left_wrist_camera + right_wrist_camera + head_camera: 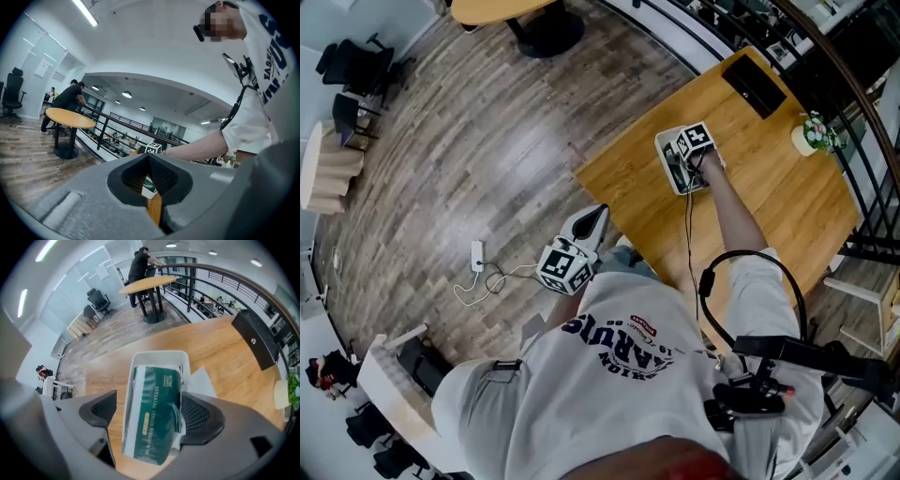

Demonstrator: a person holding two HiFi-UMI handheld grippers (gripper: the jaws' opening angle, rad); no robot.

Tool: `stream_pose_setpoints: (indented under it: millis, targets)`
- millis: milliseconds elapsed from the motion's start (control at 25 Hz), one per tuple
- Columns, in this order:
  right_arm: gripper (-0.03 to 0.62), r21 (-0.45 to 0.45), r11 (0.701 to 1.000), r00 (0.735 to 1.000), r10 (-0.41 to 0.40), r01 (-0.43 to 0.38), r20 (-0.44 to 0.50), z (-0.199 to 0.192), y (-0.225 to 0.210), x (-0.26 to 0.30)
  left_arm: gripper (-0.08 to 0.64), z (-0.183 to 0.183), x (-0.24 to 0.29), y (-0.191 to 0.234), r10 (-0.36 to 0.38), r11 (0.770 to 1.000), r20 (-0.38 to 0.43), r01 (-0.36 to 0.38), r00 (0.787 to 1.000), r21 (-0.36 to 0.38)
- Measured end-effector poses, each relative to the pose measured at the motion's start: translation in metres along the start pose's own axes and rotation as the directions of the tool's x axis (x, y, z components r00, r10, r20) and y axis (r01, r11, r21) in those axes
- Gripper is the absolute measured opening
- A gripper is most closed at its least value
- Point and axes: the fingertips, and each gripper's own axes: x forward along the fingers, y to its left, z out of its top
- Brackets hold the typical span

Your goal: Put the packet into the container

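The right tongs (pixel 151 414) point steeply down over the wooden counter (pixel 225 357), spread wide. Between them lies the green packet (pixel 157 394), resting lengthwise inside the white container (pixel 159 355). The left pad stands clearly apart from the packet. The right pad sits just beside its edge, and I cannot tell whether it touches. The packet's near end sticks out past the container's rim toward the tongs, tilted a little. Under the container, on the right-pad side, a corner of a white sheet (pixel 204 379) shows on the counter. Farther out beyond the tongs, to their right, a black box (pixel 255 338) lies on the same counter.

The left tongs (pixel 589 223) are pressed together and carry nothing. They are held nearly level beside the person's body, just off the counter's near edge and well apart from the right tongs. In the left gripper view the container appears small and far ahead, seen through the notch between the closed pads.
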Motion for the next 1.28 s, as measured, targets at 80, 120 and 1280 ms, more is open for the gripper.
stream_pose_setpoints:
  millis: [80, 120, 1280]
  targets:
    - [0.428, -0.019, 0.999, 0.996, 0.029, -0.028, 0.086, 0.015, 0.010, -0.037, 0.003, 0.010, 0.014, 0.002, -0.044, 0.998, 0.007, 0.044, 0.999, 0.036]
    - [0.428, -0.029, 0.999, 0.990, 0.039, -0.035, 0.135, 0.023, 0.016, -0.059, 0.003, 0.016, 0.022, 0.003, -0.068, 0.996, 0.011, 0.067, 0.998, 0.057]
    - [0.480, 0.619, 0.771, -0.138, -0.604, 0.150, 0.785, -0.399, 0.070, -0.561, 0.002, 0.095, 0.086, -0.309, -0.884, 0.407, -0.064, 0.829, 0.464, 0.384]
